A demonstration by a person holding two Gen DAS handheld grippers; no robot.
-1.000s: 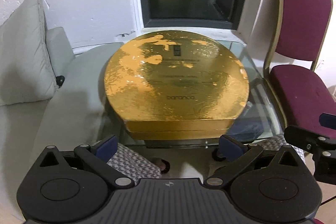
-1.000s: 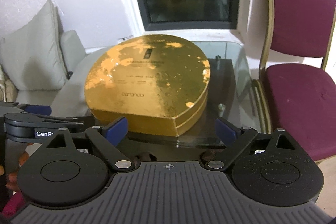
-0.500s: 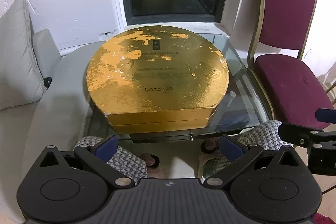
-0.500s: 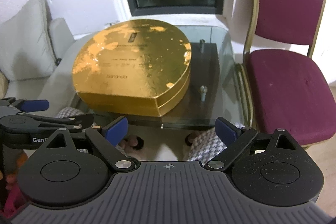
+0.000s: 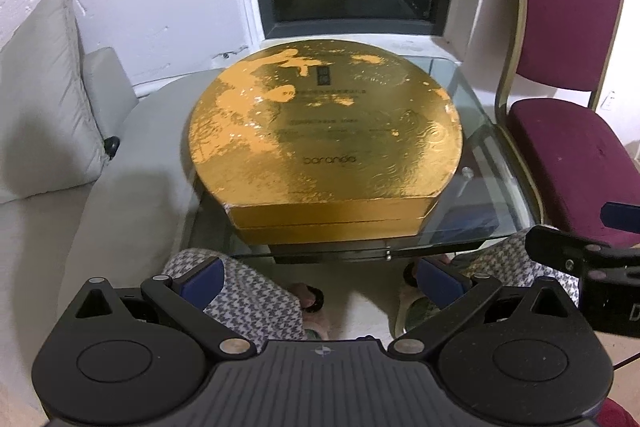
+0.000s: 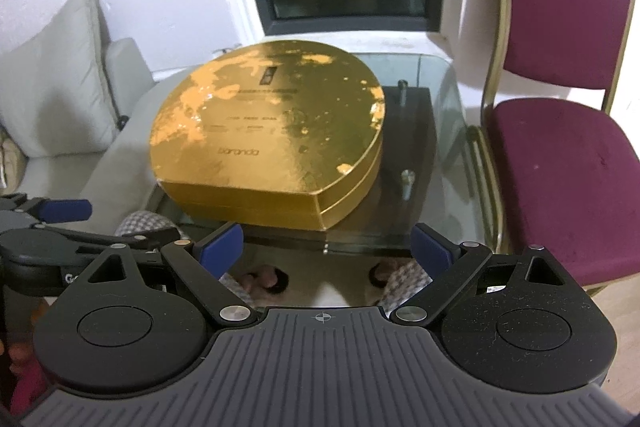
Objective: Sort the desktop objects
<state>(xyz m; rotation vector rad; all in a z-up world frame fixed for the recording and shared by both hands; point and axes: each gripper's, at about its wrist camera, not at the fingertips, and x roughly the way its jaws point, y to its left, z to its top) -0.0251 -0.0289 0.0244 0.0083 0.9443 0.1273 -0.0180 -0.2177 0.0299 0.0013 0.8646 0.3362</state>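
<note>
Nothing is judged sorted yet: both the left gripper and right gripper are held wide open and empty short of the gold box on the desk.

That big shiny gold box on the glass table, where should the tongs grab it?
Probably at the lid's flat front edge. The gold box is far wider than either open pair of tongs, so they cannot span it. Its straight side faces the person, with a seam between lid and base. Come in from the near side of the glass table, left tongs and right tongs at the two front corners.
</note>
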